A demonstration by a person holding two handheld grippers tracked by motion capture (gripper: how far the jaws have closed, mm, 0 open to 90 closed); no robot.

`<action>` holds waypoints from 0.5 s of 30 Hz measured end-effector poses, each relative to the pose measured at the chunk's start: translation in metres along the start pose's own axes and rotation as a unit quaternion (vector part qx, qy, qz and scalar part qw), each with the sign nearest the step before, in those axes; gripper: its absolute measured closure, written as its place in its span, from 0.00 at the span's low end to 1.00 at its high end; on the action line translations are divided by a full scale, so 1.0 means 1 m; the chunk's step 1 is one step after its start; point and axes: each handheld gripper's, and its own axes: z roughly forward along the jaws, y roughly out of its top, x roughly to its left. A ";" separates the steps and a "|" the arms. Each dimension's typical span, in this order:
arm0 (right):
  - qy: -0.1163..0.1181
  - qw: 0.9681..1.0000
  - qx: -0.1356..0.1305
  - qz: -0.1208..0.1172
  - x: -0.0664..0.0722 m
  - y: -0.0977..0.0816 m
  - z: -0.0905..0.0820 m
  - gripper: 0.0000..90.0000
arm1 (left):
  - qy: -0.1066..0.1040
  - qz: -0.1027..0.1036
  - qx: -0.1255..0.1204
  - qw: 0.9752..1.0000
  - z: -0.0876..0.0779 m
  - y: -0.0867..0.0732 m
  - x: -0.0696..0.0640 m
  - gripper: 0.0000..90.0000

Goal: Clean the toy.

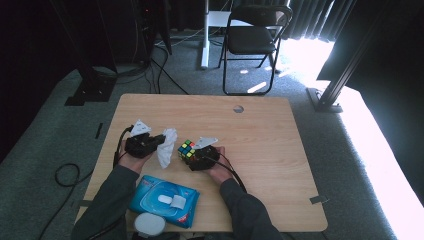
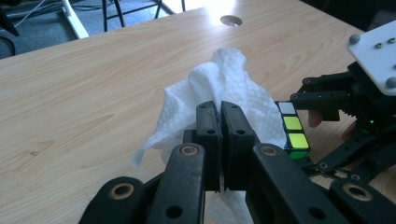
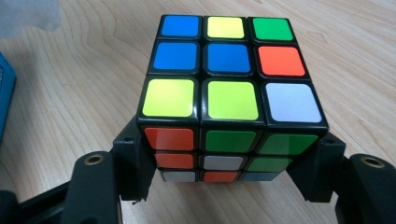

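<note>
On the pale wooden table [image 1: 260, 125], the person's left gripper [image 1: 159, 141] is clenched on a crumpled white wet wipe [image 1: 167, 145]. In the left gripper view the two black jaws press flat together with the wipe [image 2: 219, 84] pinched between them, its loose folds billowing up toward twelve o'clock and spilling out at eight o'clock. The right gripper [image 1: 189, 155] grasps a scrambled, black-edged plastic puzzle cube with coloured stickers [image 1: 187, 149]. In the right gripper view the cube [image 3: 229, 84] sits squarely between the jaws, one pad against its lower side at eight o'clock and the other at four o'clock, with a blue, yellow, green, orange and white face turned up. In the high view the wipe hangs just beside the cube, at its nine o'clock, near the middle of the table's near half; whether the two touch cannot be told. A blue flat pack of wet wipes with a white flap [image 1: 165, 200] lies at six o'clock from the grippers, near the table's near edge. A black folding chair [image 1: 252, 37] stands on the grey carpet beyond the table at twelve o'clock.
</note>
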 end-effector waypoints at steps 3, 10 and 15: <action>0.001 1.000 0.000 0.000 0.000 0.000 0.000 0.38 | 0.001 0.002 0.002 1.000 0.005 0.002 -0.003 0.97; 0.001 1.000 -0.003 -0.003 0.001 0.003 -0.001 0.38 | 0.005 0.009 0.016 1.000 0.016 0.005 -0.006 0.97; 0.001 1.000 -0.005 -0.003 0.002 0.005 -0.001 0.38 | 0.012 0.020 0.022 0.999 0.023 0.007 -0.008 0.97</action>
